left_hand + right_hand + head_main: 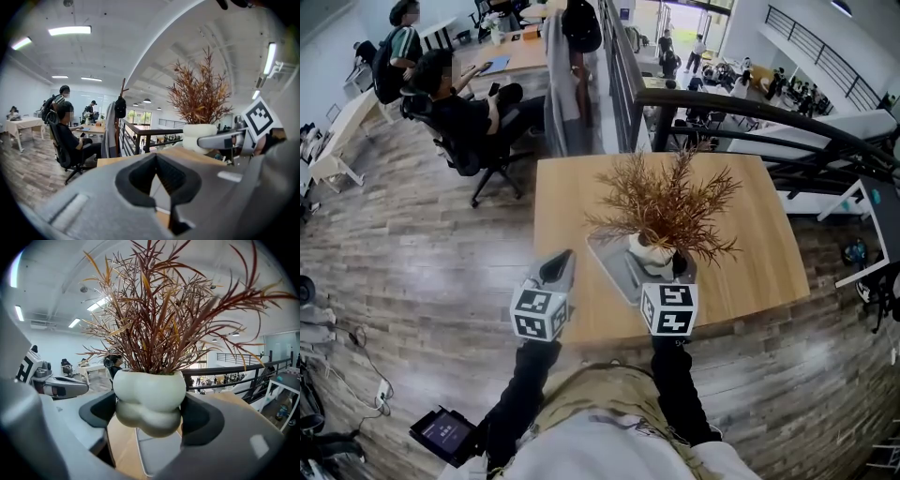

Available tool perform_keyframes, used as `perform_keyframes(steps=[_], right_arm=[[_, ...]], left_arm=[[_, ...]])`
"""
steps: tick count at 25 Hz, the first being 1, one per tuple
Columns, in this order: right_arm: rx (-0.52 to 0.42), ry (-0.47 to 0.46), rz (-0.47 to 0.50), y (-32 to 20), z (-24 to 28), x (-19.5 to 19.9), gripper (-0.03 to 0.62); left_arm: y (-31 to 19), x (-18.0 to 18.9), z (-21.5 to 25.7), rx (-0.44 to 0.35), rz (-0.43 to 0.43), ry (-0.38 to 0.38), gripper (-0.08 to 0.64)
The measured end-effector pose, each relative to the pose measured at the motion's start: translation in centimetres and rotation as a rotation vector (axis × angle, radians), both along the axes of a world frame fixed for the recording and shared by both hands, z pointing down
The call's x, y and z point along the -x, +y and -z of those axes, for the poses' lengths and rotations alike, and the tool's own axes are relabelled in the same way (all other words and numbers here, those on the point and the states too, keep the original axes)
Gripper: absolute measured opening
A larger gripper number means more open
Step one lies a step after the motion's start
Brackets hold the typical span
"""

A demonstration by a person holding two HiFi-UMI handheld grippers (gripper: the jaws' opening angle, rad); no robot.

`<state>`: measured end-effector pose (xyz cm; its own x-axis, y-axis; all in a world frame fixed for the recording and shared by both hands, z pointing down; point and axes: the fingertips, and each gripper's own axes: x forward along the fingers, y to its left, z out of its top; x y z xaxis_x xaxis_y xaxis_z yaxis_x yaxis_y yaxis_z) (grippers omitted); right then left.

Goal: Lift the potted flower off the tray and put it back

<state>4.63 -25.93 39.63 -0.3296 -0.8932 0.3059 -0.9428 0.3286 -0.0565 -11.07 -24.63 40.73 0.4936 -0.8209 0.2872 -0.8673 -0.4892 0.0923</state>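
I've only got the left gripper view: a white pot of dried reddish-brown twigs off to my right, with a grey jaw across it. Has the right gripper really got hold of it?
Observer: Yes. In the right gripper view, the right gripper has its black pads pressed on both sides of the white lumpy pot.
Operator: Is it clear of the tray?
Observer: It seems so; the pot's underside shows, with the flat grey tray lower beyond it.
Operator: Where does the tray sit?
Observer: In the head view, it lies at a slant near the wooden table's near edge.
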Motion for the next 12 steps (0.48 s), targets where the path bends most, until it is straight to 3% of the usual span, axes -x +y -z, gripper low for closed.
perform_keyframes(steps=[12], right_arm=[[0.022,0.008,0.015,-0.4,-2.1,0.2,0.437]], left_arm=[[-0.2,0.2,-1.4,0.032,0.008,0.001,0.002]])
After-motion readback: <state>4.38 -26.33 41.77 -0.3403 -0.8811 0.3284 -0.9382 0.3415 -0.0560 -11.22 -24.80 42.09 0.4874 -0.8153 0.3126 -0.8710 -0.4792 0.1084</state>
